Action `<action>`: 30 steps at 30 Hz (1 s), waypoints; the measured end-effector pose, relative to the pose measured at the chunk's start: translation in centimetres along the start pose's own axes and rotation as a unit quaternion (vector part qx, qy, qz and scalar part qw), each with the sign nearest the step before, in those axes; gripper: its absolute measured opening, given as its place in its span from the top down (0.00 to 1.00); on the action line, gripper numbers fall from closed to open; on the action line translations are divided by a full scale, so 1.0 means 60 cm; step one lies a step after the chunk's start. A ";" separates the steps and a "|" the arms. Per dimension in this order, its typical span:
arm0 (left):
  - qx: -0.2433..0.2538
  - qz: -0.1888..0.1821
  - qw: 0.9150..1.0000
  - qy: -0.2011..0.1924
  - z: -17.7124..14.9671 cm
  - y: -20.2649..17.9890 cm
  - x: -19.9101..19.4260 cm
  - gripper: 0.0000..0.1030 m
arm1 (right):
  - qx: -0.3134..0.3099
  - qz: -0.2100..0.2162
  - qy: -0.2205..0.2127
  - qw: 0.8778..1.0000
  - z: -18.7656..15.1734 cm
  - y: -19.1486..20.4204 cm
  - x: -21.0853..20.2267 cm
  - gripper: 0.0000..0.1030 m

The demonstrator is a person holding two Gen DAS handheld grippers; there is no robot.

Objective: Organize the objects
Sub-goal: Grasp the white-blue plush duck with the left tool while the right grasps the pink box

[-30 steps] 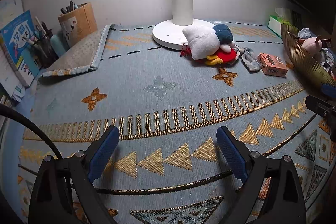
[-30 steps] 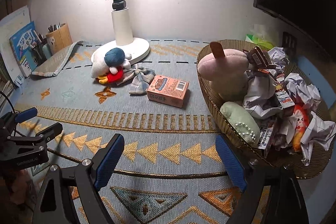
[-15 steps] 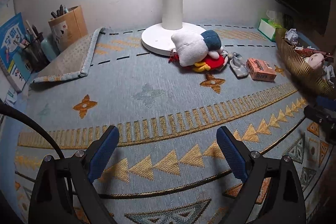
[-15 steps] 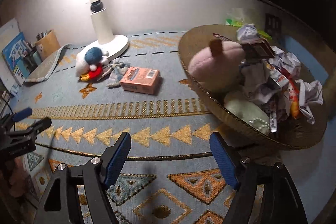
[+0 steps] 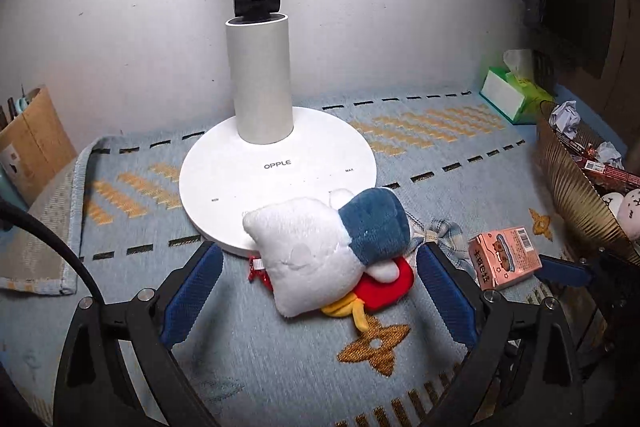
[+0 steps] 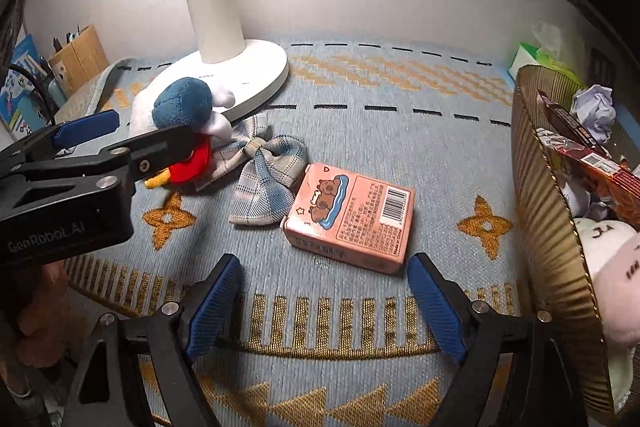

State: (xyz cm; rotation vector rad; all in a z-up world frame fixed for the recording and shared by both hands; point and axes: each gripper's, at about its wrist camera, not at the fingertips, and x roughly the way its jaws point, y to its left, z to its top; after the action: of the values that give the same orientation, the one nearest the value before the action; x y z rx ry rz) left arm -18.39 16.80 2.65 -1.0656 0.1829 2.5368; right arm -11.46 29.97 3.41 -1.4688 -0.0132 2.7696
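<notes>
Jaws of the left gripper (image 5: 320, 291) stand spread on either side of the plush toy (image 5: 320, 251), which lies against the lamp base (image 5: 280, 167) toward the mat's (image 6: 400, 99) back edge. Right gripper (image 6: 324, 303) likewise spread, just before the pink carton (image 6: 352, 223); wicker basket (image 6: 540, 187) at the mat's right edge.

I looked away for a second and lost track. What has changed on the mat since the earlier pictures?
Both grippers moved forward. The left gripper now has its open fingers on either side of the plush toy; the right gripper has closed in on the pink carton, also open. Nothing has been grasped. The toy, carton, plaid bow, lamp base and basket stayed put.
</notes>
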 end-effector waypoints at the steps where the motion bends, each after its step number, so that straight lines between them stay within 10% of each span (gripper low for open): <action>1: -0.001 0.003 1.000 -0.002 0.001 0.000 0.005 0.08 | -0.002 0.003 -0.001 1.000 0.001 0.002 0.001 0.13; 3: -0.006 -0.001 1.000 0.003 0.001 0.002 0.011 0.26 | -0.002 0.004 -0.004 1.000 0.002 0.003 0.001 0.13; 7: -0.022 -0.003 1.000 -0.016 0.002 0.018 -0.004 0.27 | -0.003 0.008 -0.027 1.000 0.001 0.006 -0.009 0.52; 14: -0.039 0.001 0.999 -0.025 -0.029 0.045 -0.071 0.28 | -0.031 0.015 -0.036 0.999 -0.013 0.025 -0.024 0.82; 20: -0.070 0.036 0.996 -0.030 -0.102 0.086 -0.165 0.28 | -0.064 0.110 -0.011 0.992 -0.069 0.065 -0.064 0.83; 24: -0.100 0.044 0.993 -0.033 -0.135 0.114 -0.170 0.28 | -0.053 0.074 -0.004 0.996 -0.080 0.067 -0.068 0.77; 30: -0.100 0.060 0.992 -0.043 -0.140 0.127 -0.164 0.28 | 0.018 -0.001 -0.012 1.000 -0.038 0.021 -0.043 0.30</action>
State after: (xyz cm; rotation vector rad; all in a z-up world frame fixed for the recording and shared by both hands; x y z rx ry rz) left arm -9.56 4.70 3.49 -1.0415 -0.0328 2.7503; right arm -8.13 28.66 4.27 -1.4280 0.0355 2.7700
